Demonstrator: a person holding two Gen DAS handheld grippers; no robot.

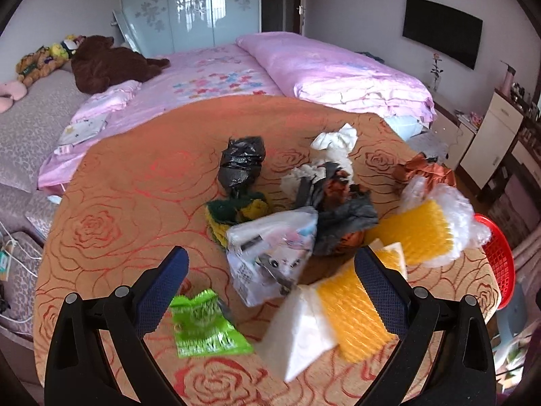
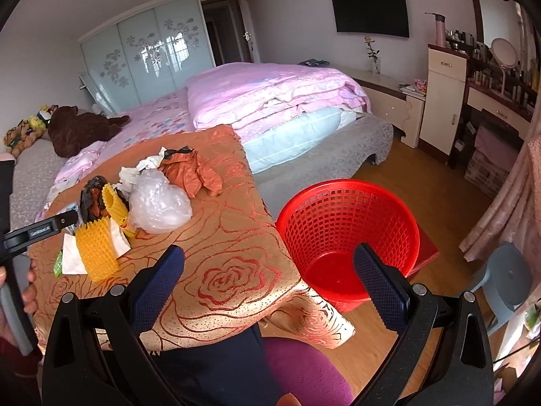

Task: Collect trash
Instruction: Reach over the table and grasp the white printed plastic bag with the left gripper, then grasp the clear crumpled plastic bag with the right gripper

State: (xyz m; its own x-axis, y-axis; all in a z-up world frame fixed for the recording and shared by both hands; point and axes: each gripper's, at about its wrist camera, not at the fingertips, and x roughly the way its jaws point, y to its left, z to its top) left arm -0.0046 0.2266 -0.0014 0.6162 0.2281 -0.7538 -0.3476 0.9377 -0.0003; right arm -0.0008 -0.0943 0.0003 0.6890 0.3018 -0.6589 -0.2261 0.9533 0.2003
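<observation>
In the left wrist view the left gripper hangs over the rose-patterned bench, its jaws wide and holding nothing. Going left to right across the lower half of that frame: a green wrapper lies at lower left just inside the left finger, a crumpled printed plastic bag sits centre between the fingers, and a yellow foam net with white paper lies at lower right against the right finger. Behind them, mid-frame, are a black bag, white tissues and a clear plastic bag.

In the right wrist view the trash pile is at centre left, and the red basket stands on the floor at centre right, just beside the bench edge and apparently empty. The right gripper hovers between bench corner and basket, jaws wide and empty.

Collecting seems barely begun: the step in hand looks like the left gripper's approach for a first pick. Next it likely needs to descend, close on the printed bag or green wrapper, then carry it right to the basket.
</observation>
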